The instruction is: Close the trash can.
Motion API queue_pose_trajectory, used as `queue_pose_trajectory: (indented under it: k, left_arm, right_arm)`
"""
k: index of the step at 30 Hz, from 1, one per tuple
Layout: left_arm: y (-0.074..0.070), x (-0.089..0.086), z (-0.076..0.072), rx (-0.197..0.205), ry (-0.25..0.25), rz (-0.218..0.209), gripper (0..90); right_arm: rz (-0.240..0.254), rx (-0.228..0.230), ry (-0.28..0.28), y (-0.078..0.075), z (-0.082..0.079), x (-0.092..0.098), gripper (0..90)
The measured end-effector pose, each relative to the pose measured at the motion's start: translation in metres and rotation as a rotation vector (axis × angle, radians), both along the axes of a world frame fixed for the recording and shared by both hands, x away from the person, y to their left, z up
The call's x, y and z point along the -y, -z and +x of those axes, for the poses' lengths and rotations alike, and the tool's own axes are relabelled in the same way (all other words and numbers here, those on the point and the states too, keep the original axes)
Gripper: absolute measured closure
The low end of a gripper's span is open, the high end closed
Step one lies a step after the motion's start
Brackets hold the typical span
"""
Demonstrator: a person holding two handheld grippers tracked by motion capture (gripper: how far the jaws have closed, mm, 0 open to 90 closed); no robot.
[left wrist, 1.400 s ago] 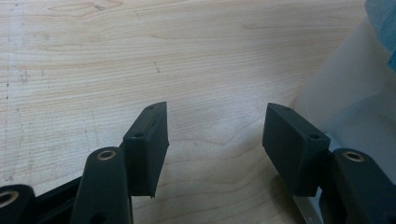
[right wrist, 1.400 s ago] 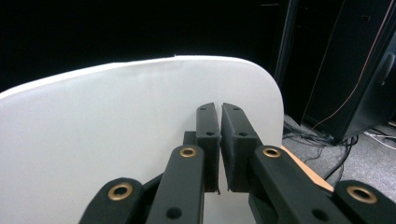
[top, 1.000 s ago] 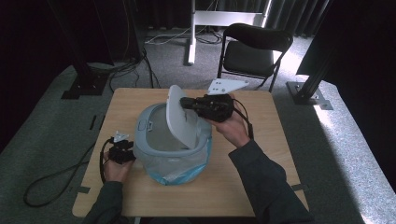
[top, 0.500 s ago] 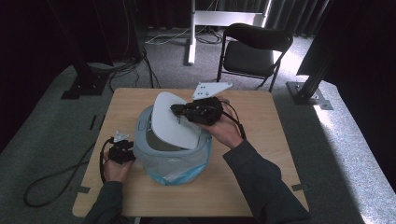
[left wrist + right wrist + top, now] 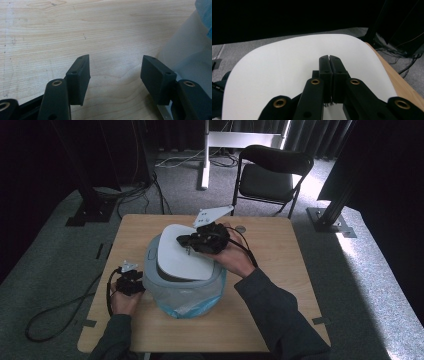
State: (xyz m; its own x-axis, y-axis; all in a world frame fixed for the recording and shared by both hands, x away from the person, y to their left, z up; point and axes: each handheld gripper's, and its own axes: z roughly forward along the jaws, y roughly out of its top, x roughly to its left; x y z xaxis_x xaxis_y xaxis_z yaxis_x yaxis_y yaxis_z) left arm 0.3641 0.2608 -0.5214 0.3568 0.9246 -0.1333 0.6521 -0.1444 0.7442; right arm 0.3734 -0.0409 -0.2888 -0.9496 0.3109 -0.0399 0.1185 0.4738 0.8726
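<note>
White plastic lid (image 5: 182,254) lies nearly flat over the bin (image 5: 184,290), tilted slightly up toward the right gripper (image 5: 186,240), whose jaws are clenched on the lid's far edge. A second ago it stood almost upright. Beside the bin, the left gripper (image 5: 131,281) rests on the table (image 5: 280,270), released, jaws apart.

White lid (image 5: 179,256), smooth and rounded at the corners, lies tilted over the mouth of the pale grey bin (image 5: 152,265), its far-right side raised, its near-left edge low on the rim. The bin stands upright on the table, left of centre, a blue bag (image 5: 192,301) folded over its rim and hanging down the near side. Up close, the lid (image 5: 287,65) is plain and unmarked.
</note>
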Motion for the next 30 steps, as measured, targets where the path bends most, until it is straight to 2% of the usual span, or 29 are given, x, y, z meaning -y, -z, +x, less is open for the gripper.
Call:
queue_pose_trajectory:
  k: [15,30]
  left_arm:
    - [0.0,0.0,0.0,0.001,-0.002,0.0,41.0]
    - [0.0,0.0,-0.001,0.0,0.0,0.001,41.0]
  right_arm:
    - [-0.08,-0.015,-0.013,0.005,-0.001,-0.008,89.7]
    - [-0.128,0.009,-0.018,0.007,-0.005,-0.013,90.0]
